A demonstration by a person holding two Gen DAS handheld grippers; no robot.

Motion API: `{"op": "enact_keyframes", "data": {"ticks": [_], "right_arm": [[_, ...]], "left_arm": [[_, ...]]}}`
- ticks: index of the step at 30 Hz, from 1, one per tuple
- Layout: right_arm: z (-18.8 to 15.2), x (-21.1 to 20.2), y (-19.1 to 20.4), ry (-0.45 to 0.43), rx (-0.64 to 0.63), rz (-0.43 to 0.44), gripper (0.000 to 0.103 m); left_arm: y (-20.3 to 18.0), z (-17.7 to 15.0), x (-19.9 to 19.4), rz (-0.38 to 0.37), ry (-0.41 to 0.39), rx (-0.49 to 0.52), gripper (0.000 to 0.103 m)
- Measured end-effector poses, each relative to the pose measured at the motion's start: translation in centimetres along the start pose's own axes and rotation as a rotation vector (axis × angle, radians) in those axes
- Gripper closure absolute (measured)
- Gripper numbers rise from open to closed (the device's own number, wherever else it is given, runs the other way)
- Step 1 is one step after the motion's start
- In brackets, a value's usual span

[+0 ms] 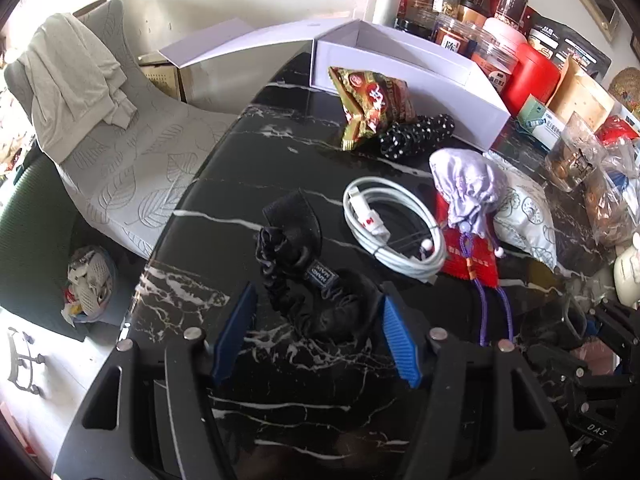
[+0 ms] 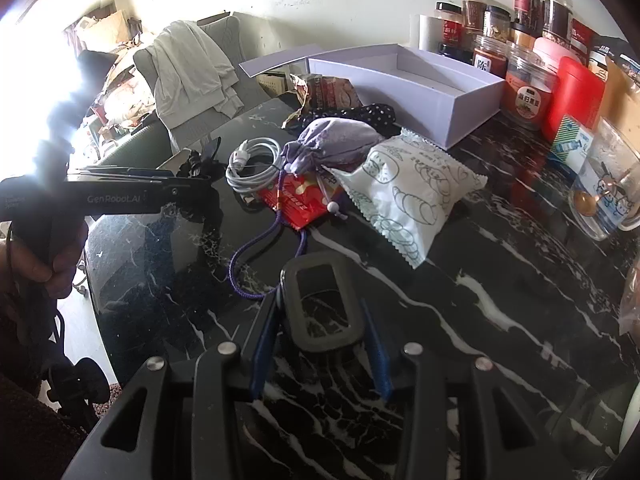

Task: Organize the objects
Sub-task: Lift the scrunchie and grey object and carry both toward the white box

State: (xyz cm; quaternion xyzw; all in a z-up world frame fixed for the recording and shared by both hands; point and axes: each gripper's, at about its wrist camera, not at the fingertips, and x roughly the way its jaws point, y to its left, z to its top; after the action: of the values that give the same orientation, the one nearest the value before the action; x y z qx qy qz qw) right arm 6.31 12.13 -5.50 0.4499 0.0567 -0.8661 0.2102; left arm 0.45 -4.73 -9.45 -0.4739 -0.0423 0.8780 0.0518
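**Scrunchie loose, frame pinched: snag and drop risks near the counter edge**

Left tongs (image 1: 316,336): jaws apart, blue pads clear on both sides of the black scrunchie (image 1: 304,280), which lies on the counter (image 1: 224,184) partly between them; nothing gripped. Right tongs (image 2: 320,344): clamped on a small black rectangular frame (image 2: 320,304), pads pressing its two long sides, its far end tipped toward the counter

Risks, as judged
- Frame held only by its edges; a twist or bump could slip it out onto the hard marble
- Purple drawstring cord (image 2: 256,256) of the lilac pouch (image 2: 332,140) loops just ahead of the right tongs; moving forward low could hook it and drag the pouch and the red packet (image 2: 296,200) beneath
- White cable coil (image 1: 394,232) sits near the scrunchie; a wide sweep could catch it
- Scrunchie is soft and dark on dark stone; a shallow bite may miss it

Room
- White box (image 1: 404,68) stands open and empty at the back, behind the snack bag (image 1: 372,100); approach from above looks clearest
- Counter's curved left edge is near the left tongs, sofa below; bare stone lies in front of both tongs
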Motion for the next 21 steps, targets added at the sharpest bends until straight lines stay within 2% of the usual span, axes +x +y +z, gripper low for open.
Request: {"op": "enact_keyframes", "data": {"ticks": [2,5,11,21], "right_arm": [[0.0,0.1,-0.1,0.000,0.006,0.006,0.062],[-0.1,0.3,-0.2,0.005,0.009,0.014,0.063],[0.0,0.3,-0.2,-0.001,0.005,0.028,0.065],[1.3,-1.7,-0.1,-0.037,-0.032,0.039,0.067]], "left_arm": [[-0.2,0.1,0.1,0.016,-0.012,0.023,0.070],[-0.1,0.2,0.3,-0.008,-0.021,0.026,0.080],[-0.4,0.3,-0.1,-0.031,-0.014,0.045,0.085],[-2.5,0.9,-3.5,-0.057,-0.041,0.089,0.085]]}}
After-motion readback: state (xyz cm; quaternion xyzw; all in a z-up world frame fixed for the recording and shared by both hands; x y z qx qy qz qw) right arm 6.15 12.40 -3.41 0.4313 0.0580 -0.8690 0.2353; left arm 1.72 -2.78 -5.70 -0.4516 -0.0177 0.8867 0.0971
